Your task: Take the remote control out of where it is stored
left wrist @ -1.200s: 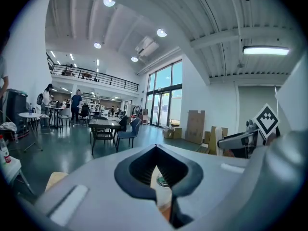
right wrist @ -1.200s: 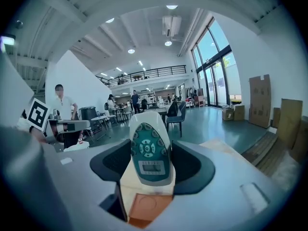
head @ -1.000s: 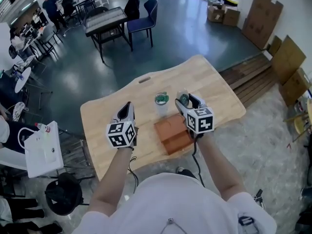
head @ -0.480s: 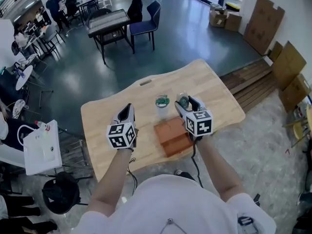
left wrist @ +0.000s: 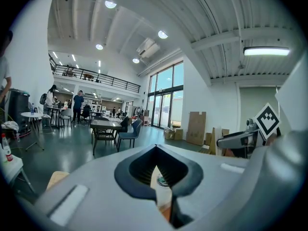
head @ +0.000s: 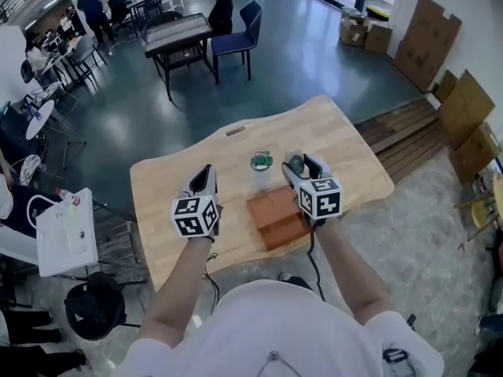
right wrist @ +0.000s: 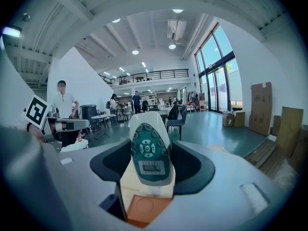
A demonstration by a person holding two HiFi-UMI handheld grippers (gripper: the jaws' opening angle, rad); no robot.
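Note:
A white remote control [right wrist: 150, 150] with a green button face stands upright between the jaws of my right gripper [right wrist: 151, 165], whose pads press on both its sides. In the head view the remote [head: 296, 162] sits at the tip of that right gripper [head: 302, 166], just past a brown wooden box [head: 273, 214]. Whatever holds the remote's lower end is hidden by the jaws. My left gripper [head: 206, 173] hovers over the table's left part with its jaws together and nothing in them. Through their narrow slit I see a clear cup [left wrist: 162, 183].
The clear cup with a green top [head: 261, 163] stands left of the remote. The light wooden table [head: 346, 144] has a handle slot near its far edge. Beyond it are dark tables, chairs and people; a white cart [head: 67, 242] stands at my left.

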